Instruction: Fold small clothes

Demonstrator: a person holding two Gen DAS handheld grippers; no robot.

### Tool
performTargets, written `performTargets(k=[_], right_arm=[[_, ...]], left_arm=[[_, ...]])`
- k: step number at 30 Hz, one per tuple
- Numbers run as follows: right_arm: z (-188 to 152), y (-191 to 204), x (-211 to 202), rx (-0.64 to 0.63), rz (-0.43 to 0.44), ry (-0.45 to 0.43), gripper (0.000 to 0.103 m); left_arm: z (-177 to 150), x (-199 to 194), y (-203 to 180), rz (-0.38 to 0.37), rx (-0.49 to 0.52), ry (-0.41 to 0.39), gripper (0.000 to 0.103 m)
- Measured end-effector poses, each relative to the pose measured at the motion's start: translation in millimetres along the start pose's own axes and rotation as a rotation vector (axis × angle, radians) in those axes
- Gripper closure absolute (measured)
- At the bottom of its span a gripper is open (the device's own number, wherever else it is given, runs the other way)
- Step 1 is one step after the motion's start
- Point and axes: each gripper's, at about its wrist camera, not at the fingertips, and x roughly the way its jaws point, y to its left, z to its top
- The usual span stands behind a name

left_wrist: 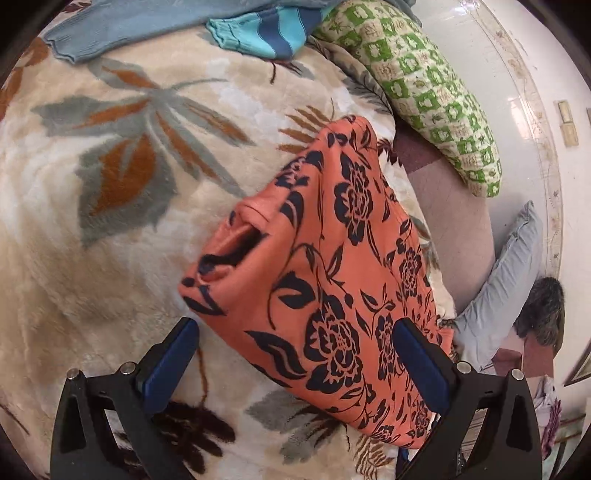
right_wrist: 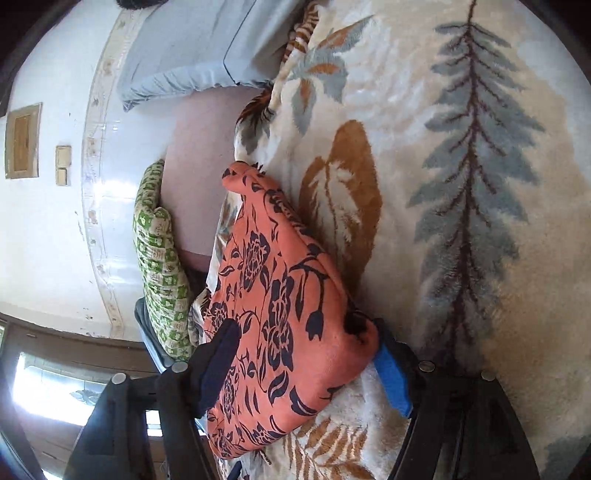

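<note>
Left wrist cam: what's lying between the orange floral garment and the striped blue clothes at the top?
Only bare blanket. In the left wrist view, nothing lies on the fleece between the orange floral garment and the striped blue clothes.

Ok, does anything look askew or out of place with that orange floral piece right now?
A little. The orange floral garment lies folded but skewed on the blanket, and its far end reaches the blanket's edge. Its neck opening gapes unevenly. Both tongs, left and right, stand open around it.

The folded garment point(left_wrist: 332, 266) lies on the blanket point(left_wrist: 110, 221), near its edge, beside a pillow point(left_wrist: 436, 92).
</note>
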Motion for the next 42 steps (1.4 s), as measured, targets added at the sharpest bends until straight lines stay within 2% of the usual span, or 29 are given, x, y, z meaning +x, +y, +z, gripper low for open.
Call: performTargets(k=[1,2,3,4,5,6,8,9,12,16,21,25,30,34,36,37,40,41,42], right_arm=[[-1.0,0.7,5.3,-0.01,-0.014,0.008,0.042],[-2.3,-0.5,9.9,-0.015,-0.041,0.013,0.054],[-3.5,-2.8,14.4,-0.019,-0.07,0.015,0.073],[-4.4,-5.3,18.1,-0.02,-0.084,0.016,0.076],[-5.2,-6.8,19.1,-0.023,-0.082,0.009,0.08],[-5.4,-6.9,19.0,-0.025,-0.077,0.007,0.08],[-6.0,-4.9,17.1,-0.031,-0.067,0.005,0.082],[-6.6,-3.2,15.1,-0.035,-0.057,0.0,0.083],[-10.0,8.4,4.6,-0.086,-0.043,-0.021,0.084],[-19.7,34.7,-15.4,-0.208,-0.052,-0.041,0.085],[-33.1,39.2,-47.3,-0.227,-0.03,-0.031,0.086],[-54.5,17.3,-74.3,-0.216,-0.039,0.012,0.086],[-90.3,-29.7,-100.8,-0.181,-0.075,0.096,0.086],[-100.9,-52.2,-107.7,-0.164,-0.095,0.145,0.084],[-101.1,-50.6,-109.4,-0.182,-0.135,0.164,0.077],[-100.9,-48.5,-111.5,-0.191,-0.149,0.174,0.076],[-99.8,-39.9,-126.1,-0.219,-0.199,0.165,0.061],[-99.5,-35.6,-134.1,-0.241,-0.209,0.146,0.049],[-99.4,-29.7,-142.8,-0.269,-0.223,0.119,0.045]], left_arm=[[-0.1,4.7,-3.7,0.034,0.024,-0.002,0.0],[0.7,7.5,-6.3,0.047,0.039,-0.012,0.0],[2.1,8.2,-7.7,0.052,0.044,-0.031,0.007],[3.6,8.3,-8.6,0.063,0.042,-0.045,0.015],[6.3,9.0,-7.2,0.089,0.035,-0.051,0.044],[10.1,9.9,-3.0,0.107,0.02,-0.047,0.067],[15.9,11.6,8.4,0.047,-0.029,-0.029,0.079],[16.9,11.0,10.2,0.035,-0.027,-0.022,0.082],[14.5,1.4,3.2,0.029,0.045,-0.044,0.087],[9.1,-24.8,-15.1,-0.002,0.122,-0.085,0.088],[-9.6,-58.8,-16.8,0.013,0.199,-0.075,0.088],[-27.8,-77.9,14.6,0.053,0.245,-0.047,0.088],[-49.3,-96.6,70.8,0.075,0.209,-0.014,0.088],[-57.2,-93.2,89.6,0.091,0.192,0.01,0.085],[-57.5,-93.8,90.5,0.128,0.196,0.005,0.067],[-57.9,-95.7,90.7,0.148,0.188,0.002,0.063],[-58.5,-111.0,90.6,0.196,0.168,-0.005,0.054],[-58.7,-119.8,88.9,0.23,0.176,-0.03,0.047],[-59.6,-130.2,86.6,0.261,0.195,-0.063,0.045]])
